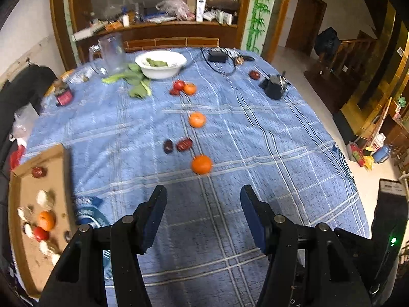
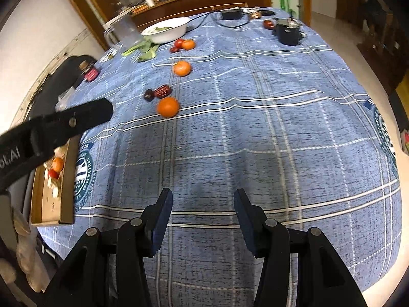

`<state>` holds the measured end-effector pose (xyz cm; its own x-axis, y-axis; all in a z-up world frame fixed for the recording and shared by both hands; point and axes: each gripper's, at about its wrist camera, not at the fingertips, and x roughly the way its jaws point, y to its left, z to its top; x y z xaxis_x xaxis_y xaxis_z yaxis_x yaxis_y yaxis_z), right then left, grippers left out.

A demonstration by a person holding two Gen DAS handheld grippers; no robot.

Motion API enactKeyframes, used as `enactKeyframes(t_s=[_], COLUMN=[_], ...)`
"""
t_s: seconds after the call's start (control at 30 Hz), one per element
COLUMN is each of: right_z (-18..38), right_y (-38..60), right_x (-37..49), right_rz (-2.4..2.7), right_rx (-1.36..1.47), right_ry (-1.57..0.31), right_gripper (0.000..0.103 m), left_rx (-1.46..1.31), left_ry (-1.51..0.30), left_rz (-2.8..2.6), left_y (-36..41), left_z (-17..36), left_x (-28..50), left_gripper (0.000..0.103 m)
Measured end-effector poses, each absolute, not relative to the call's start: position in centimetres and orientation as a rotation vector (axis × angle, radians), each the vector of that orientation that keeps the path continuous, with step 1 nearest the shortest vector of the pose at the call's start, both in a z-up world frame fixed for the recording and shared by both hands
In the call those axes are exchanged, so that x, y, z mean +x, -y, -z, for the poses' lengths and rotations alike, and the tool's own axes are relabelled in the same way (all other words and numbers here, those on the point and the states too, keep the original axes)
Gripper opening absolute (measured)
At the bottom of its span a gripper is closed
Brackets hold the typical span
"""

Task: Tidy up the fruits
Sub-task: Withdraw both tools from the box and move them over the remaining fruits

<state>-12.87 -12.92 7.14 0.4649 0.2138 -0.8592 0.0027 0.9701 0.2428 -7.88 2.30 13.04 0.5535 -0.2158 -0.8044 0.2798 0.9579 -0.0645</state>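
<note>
Both grippers, left (image 1: 203, 194) and right (image 2: 203, 197), hang half-open and empty over the blue tablecloth (image 1: 255, 138). Nearest orange (image 1: 201, 164) lies just beyond, dates (image 1: 184, 144) behind it. Cardboard tray (image 1: 60, 158) at near left holds another orange (image 1: 46, 220).

Orange tangerine (image 1: 201, 164) on blue, white-checked tablecloth (image 1: 255, 140).

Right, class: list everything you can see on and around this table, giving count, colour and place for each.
Oranges on cloth: three, orange, down the middle.
Red fruits on cloth: about five, red to dark red, middle and far end.
Cardboard tray: one, brown, left edge, holding an orange, red fruits and pale pieces.
Bowl: one, white, far end, greens inside.
Leafy greens: green, beside bowl.
Jug: one, clear, far left.
Tablecloth: blue check.
Left gripper: black, jaws open, empty.
Right gripper: black, jaws open, empty.
</note>
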Motion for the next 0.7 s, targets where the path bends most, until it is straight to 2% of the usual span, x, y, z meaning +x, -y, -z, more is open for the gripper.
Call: enactKeyframes(t_s=[0.17,0.27,0.7], right_z=[-7.9,-8.4,-7.3], right_y=[11.7,10.8,5.6], right_x=[-11.9,-11.3,-8.8], right_rz=[-0.165,-0.2,-0.362], right_rx=[0.208,0.21,0.136], right_ry=[-1.059,-1.038,-1.072], right_gripper=[0.054,0.054,0.054], left_rx=[0.104,0.107,0.118], left_ry=[-0.859,-0.836,-0.85], left_rz=[0.19,0.114,-0.151], left_y=[-3.8,-5.2,-10.6], left_z=[-15.6,-16.1,-15.7], left_x=[-8.0,-9.2,-11.3], left_gripper=[0.06,0.067,0.068])
